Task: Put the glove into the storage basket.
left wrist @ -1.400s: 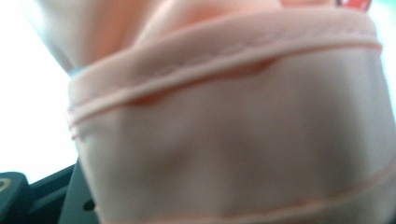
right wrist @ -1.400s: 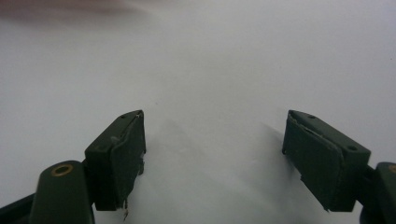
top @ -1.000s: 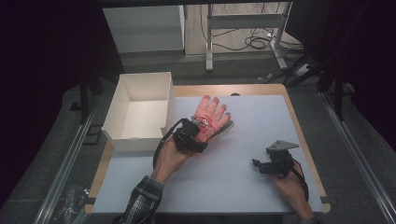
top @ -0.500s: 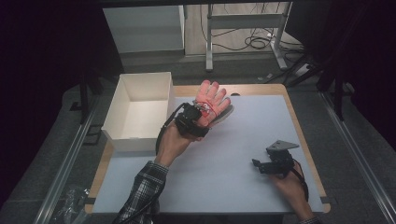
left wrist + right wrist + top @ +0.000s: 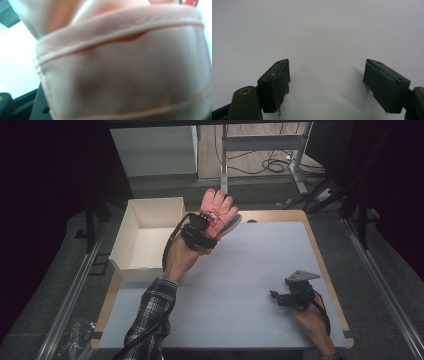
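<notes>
Holding: the glove (image 5: 218, 211) is clamped at its cuff in the left gripper (image 5: 200, 231), clear above the table's far edge, just right of the box (image 5: 122, 247).
Glove's axis: long axis runs from cuff to fingertips, pointing up and away from the person; fingers spread, palm side toward the camera in the high view.
Key relation: the box's open mouth lies to the left of and below the glove, near at hand; the carry would go leftward and down, I judge.
Nearer hand: the left hand, already gripping; the right is well apart at the near right corner.
Glove's material: soft pink-orange fabric with a paler stitched hem at the cuff (image 5: 120, 35), limp and likely to flop; a grey part hangs at its right side.
Left jaws: together on the cuff, hidden under cloth in the left gripper view.
Right gripper (image 5: 325, 82): jaws wide apart, nothing between them, resting low over the table (image 5: 260, 270).
Box: white, rectangular, thin walls, open top, looks empty inside.
Table: smooth pale sheet over a wooden board.
</notes>
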A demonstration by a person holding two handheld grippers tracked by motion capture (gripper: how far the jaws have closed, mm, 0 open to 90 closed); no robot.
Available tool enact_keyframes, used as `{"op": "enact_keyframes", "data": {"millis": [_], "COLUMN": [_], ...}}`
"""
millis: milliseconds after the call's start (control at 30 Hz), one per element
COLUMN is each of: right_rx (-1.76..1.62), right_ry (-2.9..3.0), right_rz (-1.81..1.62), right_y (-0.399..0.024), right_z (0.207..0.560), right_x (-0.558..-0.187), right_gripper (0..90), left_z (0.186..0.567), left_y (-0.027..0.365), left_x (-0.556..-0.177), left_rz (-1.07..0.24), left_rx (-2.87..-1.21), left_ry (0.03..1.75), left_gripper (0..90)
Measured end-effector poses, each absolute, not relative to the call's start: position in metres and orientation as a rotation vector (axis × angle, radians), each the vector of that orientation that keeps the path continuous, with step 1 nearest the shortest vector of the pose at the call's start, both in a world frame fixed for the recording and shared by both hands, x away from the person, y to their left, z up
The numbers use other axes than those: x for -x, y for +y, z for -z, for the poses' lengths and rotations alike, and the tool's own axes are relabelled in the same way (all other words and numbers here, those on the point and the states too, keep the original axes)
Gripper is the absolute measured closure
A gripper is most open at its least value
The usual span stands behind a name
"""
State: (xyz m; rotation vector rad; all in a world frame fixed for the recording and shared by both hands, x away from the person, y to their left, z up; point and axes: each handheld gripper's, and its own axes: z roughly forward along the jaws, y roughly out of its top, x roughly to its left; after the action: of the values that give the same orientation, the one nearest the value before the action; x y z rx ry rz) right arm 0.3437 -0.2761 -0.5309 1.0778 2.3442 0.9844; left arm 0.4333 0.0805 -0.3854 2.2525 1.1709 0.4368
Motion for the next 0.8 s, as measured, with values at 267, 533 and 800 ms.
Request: {"op": "enact_keyframes", "data": {"millis": [267,533,800], "right_rx": [-1.077,-1.077,-1.076], "right_ry": [2.344,2.343,2.343], "right_rz": [-0.985,-0.985,-0.984], "right_y": [-0.276,-0.276,-0.276], "right_z": [0.531,0.531,0.531], "right_x": [-0.344,-0.344,-0.344], "right_gripper": [21.6,21.6,21.6], "left_z": [0.366,0.355,0.361], "left_y": [0.111,0.148,0.187], "left_x": [-0.441,-0.441,-0.437], "left_rz": [-0.498,-0.543,-0.559], "left_rx": [-2.186,-2.111,-2.023], "left_ry": [1.272,1.372,1.498], "left_gripper": [38.4,38.2,37.9]}}
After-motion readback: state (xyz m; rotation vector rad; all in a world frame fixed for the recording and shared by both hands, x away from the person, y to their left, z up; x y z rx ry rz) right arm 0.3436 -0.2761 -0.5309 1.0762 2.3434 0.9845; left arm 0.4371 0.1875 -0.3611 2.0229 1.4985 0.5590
